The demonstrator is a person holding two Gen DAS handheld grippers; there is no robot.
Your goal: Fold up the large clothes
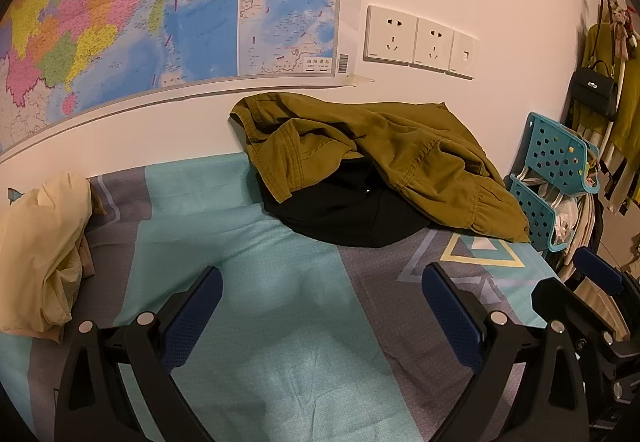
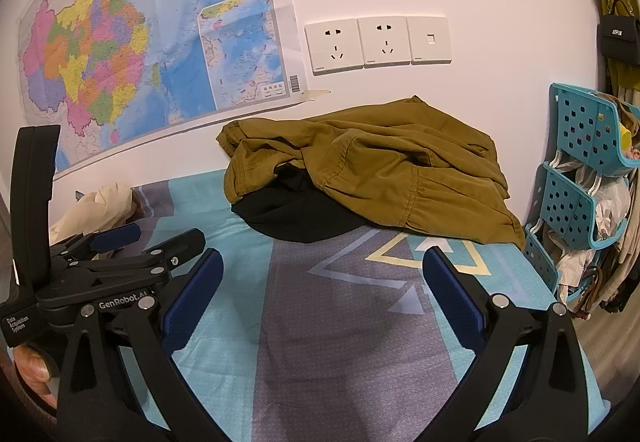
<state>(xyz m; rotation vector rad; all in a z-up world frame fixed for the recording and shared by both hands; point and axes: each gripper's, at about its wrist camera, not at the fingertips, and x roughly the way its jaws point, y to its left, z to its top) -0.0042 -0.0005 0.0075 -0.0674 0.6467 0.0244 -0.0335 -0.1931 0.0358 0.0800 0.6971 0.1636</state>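
An olive-green garment [image 1: 380,154] [image 2: 384,170] lies crumpled against the wall at the far side of the bed, on top of a black garment [image 1: 340,210] [image 2: 288,214]. My left gripper [image 1: 322,294] is open above the bedsheet, well short of the pile, nothing between its fingers. My right gripper [image 2: 322,278] is also open and empty, over the grey and teal sheet in front of the pile. The left gripper's body [image 2: 120,262] shows at the left of the right wrist view, held by a hand [image 2: 34,366].
A pale yellow cloth [image 1: 44,250] [image 2: 96,206] lies bunched at the bed's left. Teal perforated baskets [image 1: 552,170] [image 2: 580,170] holding clutter stand at the bed's right edge. On the wall are a map [image 1: 140,14] and sockets [image 1: 420,40]. Bags and clothes [image 1: 596,90] hang far right.
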